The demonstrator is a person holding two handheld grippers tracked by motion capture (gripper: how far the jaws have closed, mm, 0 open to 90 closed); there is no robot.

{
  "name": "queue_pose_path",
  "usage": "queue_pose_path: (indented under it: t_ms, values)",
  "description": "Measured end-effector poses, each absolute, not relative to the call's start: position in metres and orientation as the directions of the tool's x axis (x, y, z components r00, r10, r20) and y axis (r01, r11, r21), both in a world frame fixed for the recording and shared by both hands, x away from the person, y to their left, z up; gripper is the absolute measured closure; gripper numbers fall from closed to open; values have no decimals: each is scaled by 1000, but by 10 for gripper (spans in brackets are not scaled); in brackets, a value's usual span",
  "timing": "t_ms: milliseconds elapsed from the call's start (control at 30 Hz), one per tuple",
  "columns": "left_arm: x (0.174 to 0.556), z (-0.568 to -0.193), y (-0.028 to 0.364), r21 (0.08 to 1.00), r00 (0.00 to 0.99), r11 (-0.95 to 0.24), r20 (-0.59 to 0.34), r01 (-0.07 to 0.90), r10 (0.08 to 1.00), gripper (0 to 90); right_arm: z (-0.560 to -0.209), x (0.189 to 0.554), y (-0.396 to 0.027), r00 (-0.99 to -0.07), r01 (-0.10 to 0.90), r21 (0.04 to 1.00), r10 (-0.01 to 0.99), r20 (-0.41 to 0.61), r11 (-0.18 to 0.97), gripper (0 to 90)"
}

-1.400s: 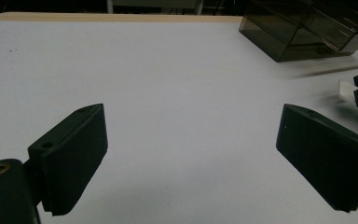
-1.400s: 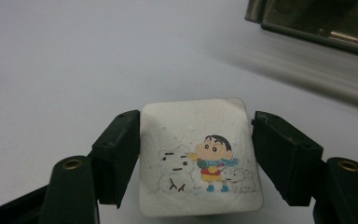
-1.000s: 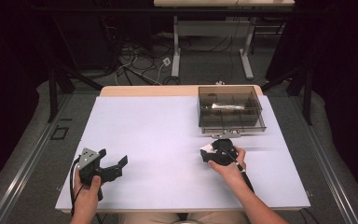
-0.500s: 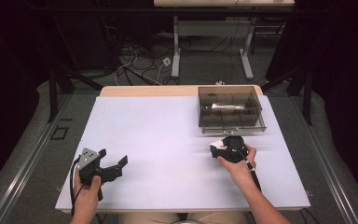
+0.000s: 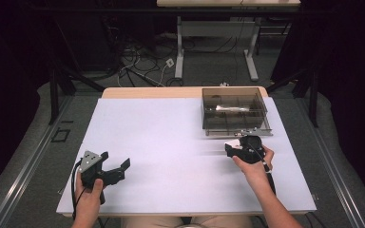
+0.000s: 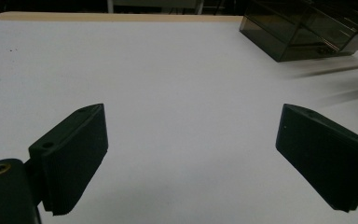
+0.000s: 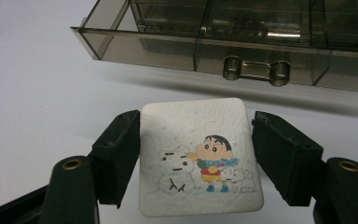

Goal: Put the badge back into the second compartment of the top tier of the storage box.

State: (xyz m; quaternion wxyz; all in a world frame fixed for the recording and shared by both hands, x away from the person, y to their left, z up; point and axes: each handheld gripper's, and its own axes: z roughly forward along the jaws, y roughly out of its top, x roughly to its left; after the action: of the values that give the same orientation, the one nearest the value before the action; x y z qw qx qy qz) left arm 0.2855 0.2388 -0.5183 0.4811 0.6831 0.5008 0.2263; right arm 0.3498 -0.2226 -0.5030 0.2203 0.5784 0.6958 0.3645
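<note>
— What does the high view give you?

— A white surface with a smoky clear organizer box toward its far right. My right gripper sits just in front of that box, in my right hand. My left gripper is well apart from the box, at the near left corner, in my left hand, with its jaws spread wide. Something pale and long lies in one of the box's far compartments; I cannot tell what it is.

— And the left gripper view?

— My two black jaws stand far apart over bare white surface, nothing between them. The box is well off at the upper right.

— The right gripper view?

— Here my jaws sit on either side of a small white square cloth printed with a cartoon boy and white dogs. The left jaw touches its edge; the right one is just beside it, so I cannot tell whether they are truly clamped. The cloth is just in front of the box's front wall and its clasp.
</note>
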Motion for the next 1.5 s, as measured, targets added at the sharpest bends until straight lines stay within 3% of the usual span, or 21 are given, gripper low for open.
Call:
queue_pose_path:
  t_ms: [1500]
  values:
    - [286, -518, 239, 883, 397, -40, -169, 467, 902, 95, -459, 372, -224, -209, 594, 803, 973, 99, 45, 332]
